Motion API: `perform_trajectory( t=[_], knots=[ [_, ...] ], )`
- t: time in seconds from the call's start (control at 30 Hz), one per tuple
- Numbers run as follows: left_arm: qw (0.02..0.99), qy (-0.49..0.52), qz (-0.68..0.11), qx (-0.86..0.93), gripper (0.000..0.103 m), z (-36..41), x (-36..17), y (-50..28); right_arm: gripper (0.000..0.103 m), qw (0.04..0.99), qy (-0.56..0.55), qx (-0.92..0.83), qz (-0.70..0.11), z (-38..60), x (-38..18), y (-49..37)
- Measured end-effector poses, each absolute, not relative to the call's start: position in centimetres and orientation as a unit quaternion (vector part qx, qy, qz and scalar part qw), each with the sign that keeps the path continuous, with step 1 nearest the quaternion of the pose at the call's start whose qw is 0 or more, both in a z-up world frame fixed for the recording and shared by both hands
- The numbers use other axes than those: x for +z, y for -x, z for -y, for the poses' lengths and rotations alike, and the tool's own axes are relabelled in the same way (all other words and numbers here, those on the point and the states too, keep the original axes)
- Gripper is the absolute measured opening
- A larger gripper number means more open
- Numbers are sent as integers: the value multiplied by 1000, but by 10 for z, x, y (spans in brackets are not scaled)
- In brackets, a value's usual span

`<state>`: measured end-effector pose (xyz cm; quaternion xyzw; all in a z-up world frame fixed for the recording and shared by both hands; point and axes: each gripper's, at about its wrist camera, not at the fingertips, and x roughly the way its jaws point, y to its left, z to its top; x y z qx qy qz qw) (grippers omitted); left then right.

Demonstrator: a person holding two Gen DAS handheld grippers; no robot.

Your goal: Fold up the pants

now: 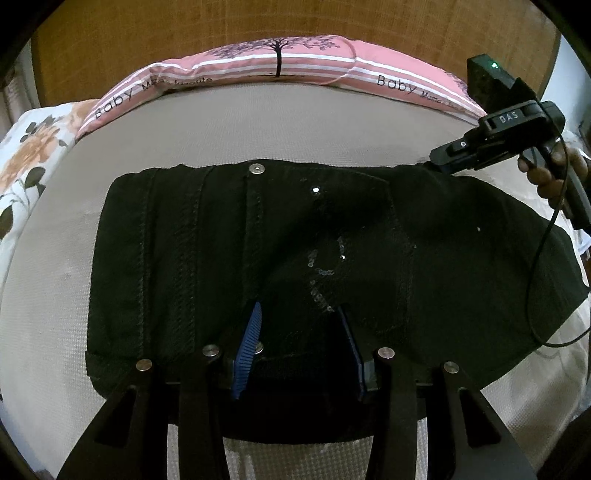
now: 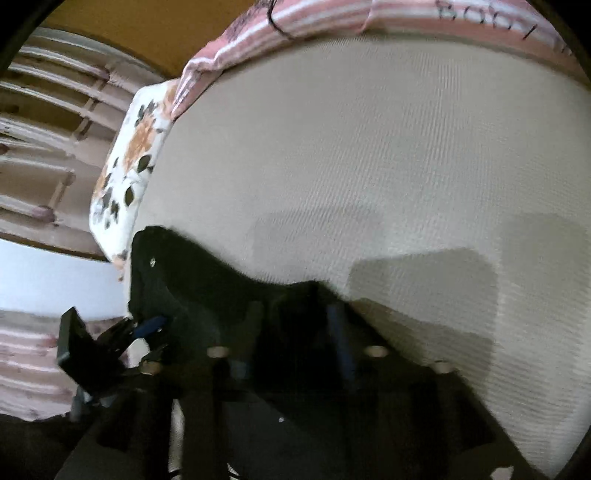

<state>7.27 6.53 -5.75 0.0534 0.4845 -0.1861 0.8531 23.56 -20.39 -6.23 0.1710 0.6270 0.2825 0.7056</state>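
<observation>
two grippers work over a pair of black pants (image 1: 295,251) lying folded into a compact dark block on a bed (image 1: 258,122) covered with a pale woven sheet. in the left wrist view the pants fill the middle of the picture, with a metal button (image 1: 257,169) at their far edge and a scatter of small sequins (image 1: 321,273) across the cloth.

the left gripper (image 1: 301,332) stands at the near edge of the pants, its blue ribbed fingers (image 1: 249,347) spread partway with the black cloth lying between them; whether the pads actually press on the cloth cannot be told, since the fabric hides the tips.

the right gripper (image 1: 448,157) reaches in from the right side of that view, held by a hand (image 1: 546,173), its tip at the far right corner of the pants, and a thin black cable (image 1: 535,280) trails from it over the cloth. its own wrist view is blurred and dark: the fingers (image 2: 338,332) show only as dim blue strips partly apart, over the dark edge of the pants (image 2: 207,269), and it is not clear whether they pinch anything.

at the head of the bed lies a pink striped pillow (image 1: 295,70) printed with a tree and the word "baby", against a wooden headboard (image 1: 184,29). beside it on the left sits a white flowered pillow (image 1: 33,155).
</observation>
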Motion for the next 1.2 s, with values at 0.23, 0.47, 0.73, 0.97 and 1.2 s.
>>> perform_trajectory(
  t=[0.23,0.47,0.73,0.97,1.2],
  knots=[
    [833,56,-521,-178,44,-107,-44,-73,30,695,-138,310,-634,194,-65,-233],
    [830,110,-522,-162,44,-139,-35,-61,26,702,-156,309,-623,200,-74,-235],
    [834,64,-532,-136,44,-134,-41,-64,11,752,-154,300,-566,202,-37,-223],
    [835,-22,-536,-120,44,-116,-51,-62,9,767,-129,247,-578,198,-70,-235],
    [842,-10,-523,-132,44,-115,-27,-61,29,786,-124,217,-565,205,-48,-230]
  ],
)
